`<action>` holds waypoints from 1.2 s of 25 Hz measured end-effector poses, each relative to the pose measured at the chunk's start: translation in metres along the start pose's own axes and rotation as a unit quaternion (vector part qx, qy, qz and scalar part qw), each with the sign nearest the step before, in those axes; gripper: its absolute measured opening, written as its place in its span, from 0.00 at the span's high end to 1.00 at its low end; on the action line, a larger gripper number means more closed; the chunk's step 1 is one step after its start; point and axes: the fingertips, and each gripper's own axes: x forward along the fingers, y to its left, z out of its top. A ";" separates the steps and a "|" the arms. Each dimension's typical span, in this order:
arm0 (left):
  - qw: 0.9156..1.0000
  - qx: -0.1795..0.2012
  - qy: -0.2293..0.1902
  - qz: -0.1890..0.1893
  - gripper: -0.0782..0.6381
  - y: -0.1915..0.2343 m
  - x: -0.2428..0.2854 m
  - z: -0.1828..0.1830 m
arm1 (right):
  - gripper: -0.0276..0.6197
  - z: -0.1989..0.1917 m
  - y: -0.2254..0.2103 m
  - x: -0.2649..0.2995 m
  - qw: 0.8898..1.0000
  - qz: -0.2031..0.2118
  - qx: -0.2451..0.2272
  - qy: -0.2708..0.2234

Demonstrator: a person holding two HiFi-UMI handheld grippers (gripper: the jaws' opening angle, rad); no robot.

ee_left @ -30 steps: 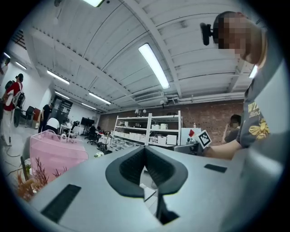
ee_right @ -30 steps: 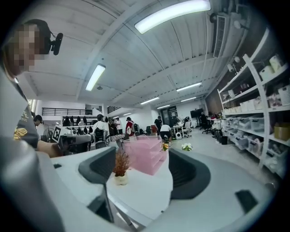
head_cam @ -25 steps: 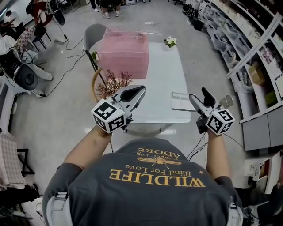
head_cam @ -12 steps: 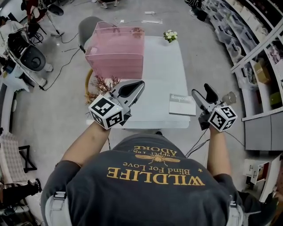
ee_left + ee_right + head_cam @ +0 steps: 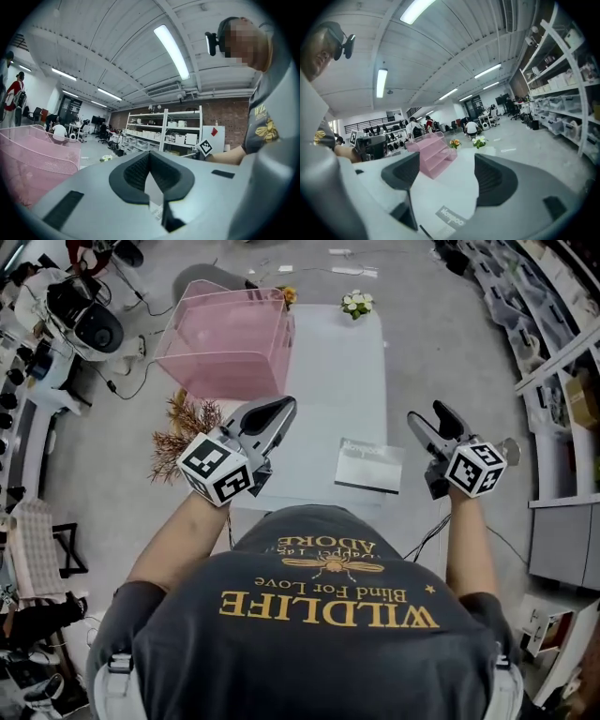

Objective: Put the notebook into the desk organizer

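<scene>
The grey notebook [image 5: 369, 466] lies flat near the front edge of the white table [image 5: 333, 371]; the right gripper view shows it just below the jaws [image 5: 451, 218]. The pink mesh desk organizer [image 5: 225, 334] stands at the table's far left corner, also visible in both gripper views [image 5: 433, 157] [image 5: 33, 164]. My left gripper [image 5: 277, 410] hovers over the table's front left, shut and empty [image 5: 150, 153]. My right gripper [image 5: 433, 420] is held just right of the notebook, above the table's edge, open with nothing between its fingers [image 5: 445, 173].
A small pot of white flowers [image 5: 356, 304] stands at the table's far end, an orange one [image 5: 286, 294] behind the organizer. A dried reddish plant [image 5: 183, 423] sits left of the table. Shelving [image 5: 553, 343] lines the right side; chairs and gear stand at the left.
The person has stepped closer to the table, so both grippers now reach further over its front. The right gripper has come nearer the notebook. Neither jaw state has changed.
</scene>
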 end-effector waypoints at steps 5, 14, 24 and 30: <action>1.000 0.001 0.018 -0.019 0.89 0.010 0.022 -0.022 | 0.42 -0.043 -0.049 0.003 0.997 -0.037 0.047 0.042; 0.993 -0.018 0.068 -0.092 0.89 -0.009 0.068 -0.076 | 0.42 -0.164 -0.098 0.000 0.978 -0.072 0.145 0.135; 0.988 -0.035 0.115 -0.097 0.89 -0.018 0.072 -0.110 | 0.42 -0.285 -0.102 0.021 0.930 -0.020 0.288 0.226; 0.988 -0.041 0.120 -0.091 0.89 -0.016 0.069 -0.114 | 0.46 -0.303 -0.083 0.030 0.919 0.021 0.306 0.249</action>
